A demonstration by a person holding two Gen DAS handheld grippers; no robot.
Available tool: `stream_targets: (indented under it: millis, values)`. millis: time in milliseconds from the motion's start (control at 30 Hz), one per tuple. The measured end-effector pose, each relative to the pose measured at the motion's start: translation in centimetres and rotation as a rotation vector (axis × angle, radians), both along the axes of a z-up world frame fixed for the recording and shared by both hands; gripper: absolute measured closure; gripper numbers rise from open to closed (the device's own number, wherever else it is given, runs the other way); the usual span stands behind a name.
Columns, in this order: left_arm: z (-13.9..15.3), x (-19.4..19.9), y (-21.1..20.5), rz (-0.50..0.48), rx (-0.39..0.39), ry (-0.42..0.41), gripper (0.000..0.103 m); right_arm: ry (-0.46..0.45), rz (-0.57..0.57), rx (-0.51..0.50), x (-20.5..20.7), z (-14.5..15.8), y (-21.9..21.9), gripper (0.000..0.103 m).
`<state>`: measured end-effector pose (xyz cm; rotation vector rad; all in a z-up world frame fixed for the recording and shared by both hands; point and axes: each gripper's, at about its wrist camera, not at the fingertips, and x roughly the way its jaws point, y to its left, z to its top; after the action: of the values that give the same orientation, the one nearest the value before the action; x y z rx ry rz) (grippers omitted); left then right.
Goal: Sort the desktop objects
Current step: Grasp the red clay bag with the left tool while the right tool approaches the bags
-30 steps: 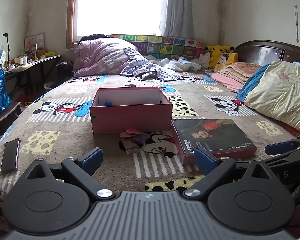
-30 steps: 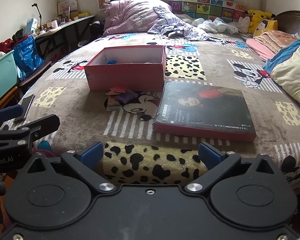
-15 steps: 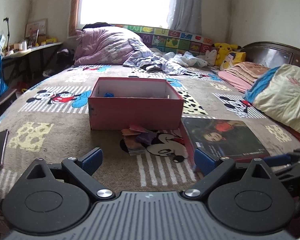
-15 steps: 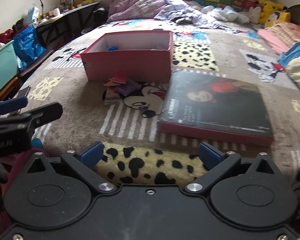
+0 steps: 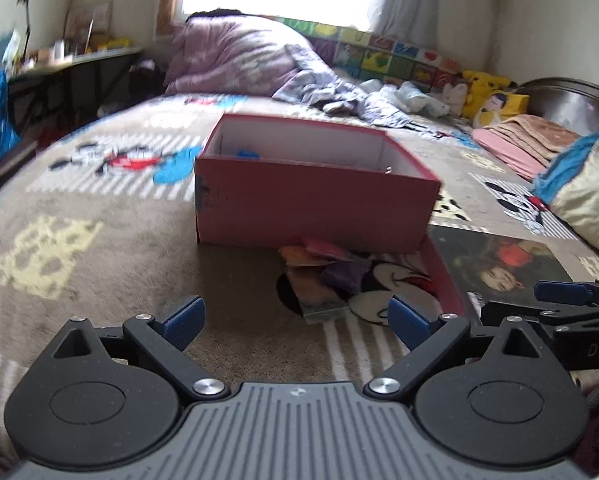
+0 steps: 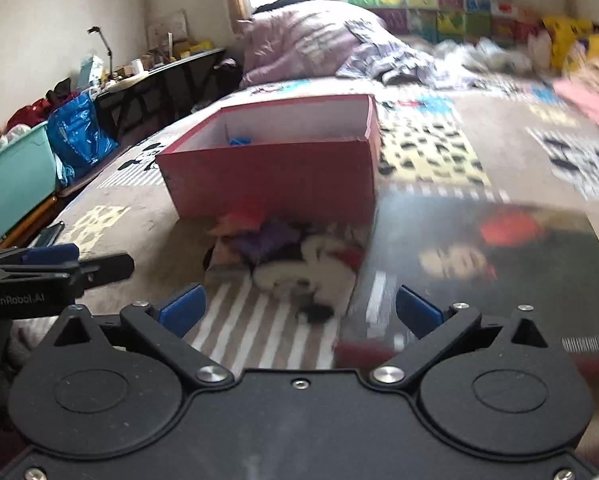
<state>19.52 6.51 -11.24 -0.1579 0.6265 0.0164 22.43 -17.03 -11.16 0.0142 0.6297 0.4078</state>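
While both views blur with motion, the left hand-held gripper (image 5: 295,316) hangs low over the bed (image 5: 99,280) with its blue pads spread wide, released, gripping nothing and touching nothing. Ahead of it sits the red box (image 5: 311,204), open-topped, a small blue item (image 5: 248,154) showing inside near the back wall. Just in front of the box lies a little pile of cards (image 5: 323,268), orange, red and purple, between box and gripper. To the right, the book (image 5: 499,268) lies flat, touching the box's near right corner. Far right in this view, the other tool's blue-tipped fingers poke in level, over the book's near edge.

Over to the right hand-held gripper (image 6: 297,310): equally wide open, empty, hovering above the striped blanket patch and the book's left edge. Only this view shows the blue bag (image 6: 79,132) and teal bin (image 6: 15,176) beside the bed; only the left view shows the yellow plush toy (image 5: 483,84).
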Motion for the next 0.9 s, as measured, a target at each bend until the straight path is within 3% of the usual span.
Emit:
stream_targets:
  millis: [133,233,467,633,700,900]
  values:
    - [-2.0,2.6,0.9,0.033,-0.035,0.019,0.005,0.015,-0.007,-0.002,3.6,-1.4,0.6,0.0]
    - [-3.4,4.3,0.7,0.036,-0.004,0.024,0.005,0.023,0.01,0.104,5.8,-2.0,0.2,0.0]
    - [-4.3,6.8,-0.5,-0.004,0.05,-0.045,0.005,0.016,-0.016,0.232,10.9,-3.0,0.9,0.0]
    - [-4.3,8.6,-1.9,-0.053,0.09,-0.066,0.014,-0.01,0.009,0.318,10.8,-4.3,-0.1,0.0]
    - [-4.6,9.4,-2.5,-0.069,0.098,-0.056,0.023,0.0,0.02,0.356,10.6,-4.9,-0.8,0.0]
    - [-5.3,11.3,-4.4,-0.102,0.157,-0.044,0.025,-0.008,0.059,0.415,10.9,-4.7,-1.2,0.0]
